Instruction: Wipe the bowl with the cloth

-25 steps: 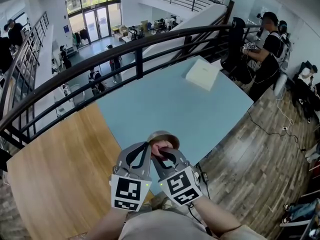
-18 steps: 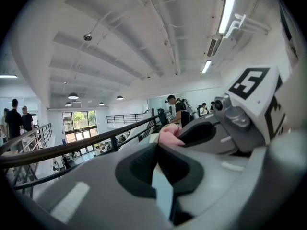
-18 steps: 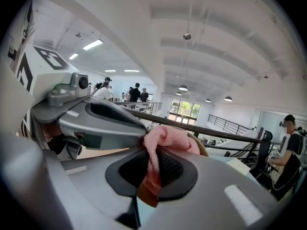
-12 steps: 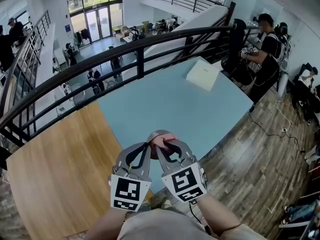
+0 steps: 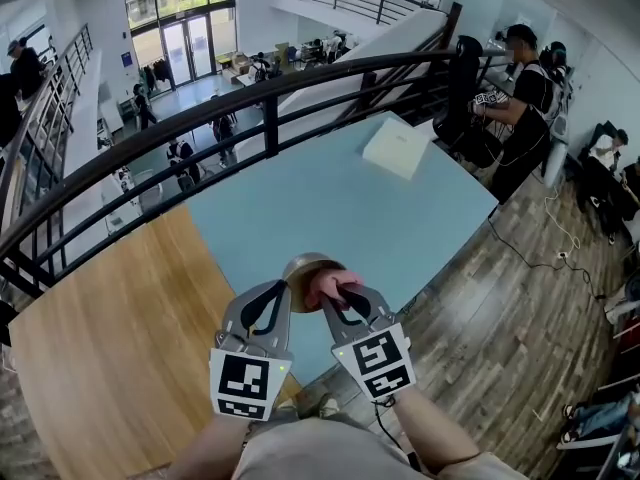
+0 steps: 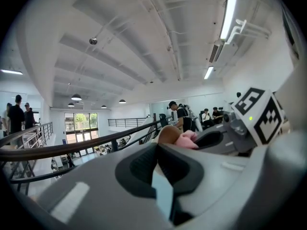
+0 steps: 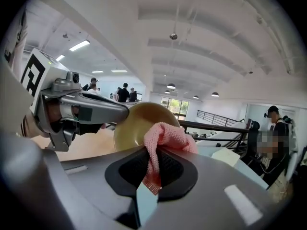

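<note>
Light-blue desk [image 5: 350, 208] spreads out ahead of both claws, with a black railing [image 5: 200, 118] behind it and a white box [image 5: 397, 146] far beyond the claw tips. Both claws hang near the desk's front edge, and the bowl looks to be held off the surface.

The left claw [image 5: 283, 290] is clenched on the rim of the golden bowl [image 5: 305, 265]. In the right gripper view its jaw tip reaches the rim at the bowl's left side. The right claw [image 5: 335, 293] is clamped on the pink cloth [image 5: 328, 285]. A wad of cloth bulges out ahead of its jaws, and a strip runs back down between them. The wad lies at the bowl's lower rim, just ahead of the right claw's tips and to the right of the left claw's tips. It appears to touch the bowl.

By my reading, the wiping step itself is in hand: bowl steadied, cloth at the bowl. Next, the right claw probably needs to sweep the wad around the inner wall while the left claw keeps its grip firm and turns the bowl to offer fresh surface.

The bowl is tipped on its side with its mouth facing back toward the right claw, hollow in plain sight there. Being round, it has no long axis, and its rim plane stands close to upright.
</note>
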`<action>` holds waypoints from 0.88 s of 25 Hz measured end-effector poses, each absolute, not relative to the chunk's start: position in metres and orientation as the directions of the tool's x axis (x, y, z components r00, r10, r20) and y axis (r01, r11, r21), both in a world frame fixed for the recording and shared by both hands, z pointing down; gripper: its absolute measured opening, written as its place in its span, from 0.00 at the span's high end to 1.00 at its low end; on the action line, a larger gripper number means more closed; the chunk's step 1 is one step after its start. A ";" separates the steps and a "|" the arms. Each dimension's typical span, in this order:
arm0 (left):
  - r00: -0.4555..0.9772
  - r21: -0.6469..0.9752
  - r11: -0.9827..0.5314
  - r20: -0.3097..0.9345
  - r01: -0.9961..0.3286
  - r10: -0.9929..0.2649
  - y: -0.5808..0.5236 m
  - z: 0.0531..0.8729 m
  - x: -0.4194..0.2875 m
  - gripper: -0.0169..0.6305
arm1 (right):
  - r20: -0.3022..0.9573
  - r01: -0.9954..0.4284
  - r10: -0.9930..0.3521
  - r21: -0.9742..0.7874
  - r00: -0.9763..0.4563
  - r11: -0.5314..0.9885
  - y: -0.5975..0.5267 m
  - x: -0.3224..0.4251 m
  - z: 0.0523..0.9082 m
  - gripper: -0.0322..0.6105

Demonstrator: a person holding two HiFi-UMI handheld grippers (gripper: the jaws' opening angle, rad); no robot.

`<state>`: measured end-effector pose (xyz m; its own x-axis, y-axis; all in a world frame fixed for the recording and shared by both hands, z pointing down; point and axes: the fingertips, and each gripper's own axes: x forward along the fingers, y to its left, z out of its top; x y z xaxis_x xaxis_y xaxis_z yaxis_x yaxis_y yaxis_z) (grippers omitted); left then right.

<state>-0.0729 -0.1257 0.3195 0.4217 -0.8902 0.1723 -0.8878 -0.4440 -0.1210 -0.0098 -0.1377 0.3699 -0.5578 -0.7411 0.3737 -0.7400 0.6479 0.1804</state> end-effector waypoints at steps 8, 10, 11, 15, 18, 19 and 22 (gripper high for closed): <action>0.429 -0.114 -0.456 0.203 -0.882 -0.880 -0.131 0.331 -0.066 0.97 | 0.448 -0.674 -0.664 0.167 -0.598 0.720 -0.125 -0.031 0.396 0.89; 0.427 -0.121 -0.457 0.212 -0.881 -0.879 -0.132 0.333 -0.065 0.97 | 0.448 -0.653 -0.643 0.159 -0.620 0.740 -0.122 -0.042 0.396 0.89; 0.423 -0.125 -0.455 0.216 -0.882 -0.880 -0.133 0.334 -0.065 0.97 | 0.447 -0.642 -0.633 0.155 -0.632 0.750 -0.121 -0.047 0.396 0.89; 0.407 -0.131 -0.442 0.230 -0.887 -0.884 -0.135 0.339 -0.066 0.97 | 0.444 -0.606 -0.613 0.177 -0.654 0.775 -0.125 -0.058 0.393 0.90; 0.404 -0.132 -0.442 0.243 -0.887 -0.882 -0.134 0.341 -0.064 0.97 | 0.429 -0.609 -0.614 0.168 -0.663 0.775 -0.130 -0.059 0.384 0.90; 0.404 -0.133 -0.444 0.247 -0.886 -0.881 -0.133 0.341 -0.064 0.97 | 0.423 -0.611 -0.613 0.160 -0.667 0.775 -0.130 -0.060 0.380 0.90; 0.403 -0.138 -0.444 0.250 -0.885 -0.880 -0.131 0.339 -0.069 0.97 | 0.402 -0.620 -0.625 0.161 -0.669 0.768 -0.134 -0.062 0.369 0.90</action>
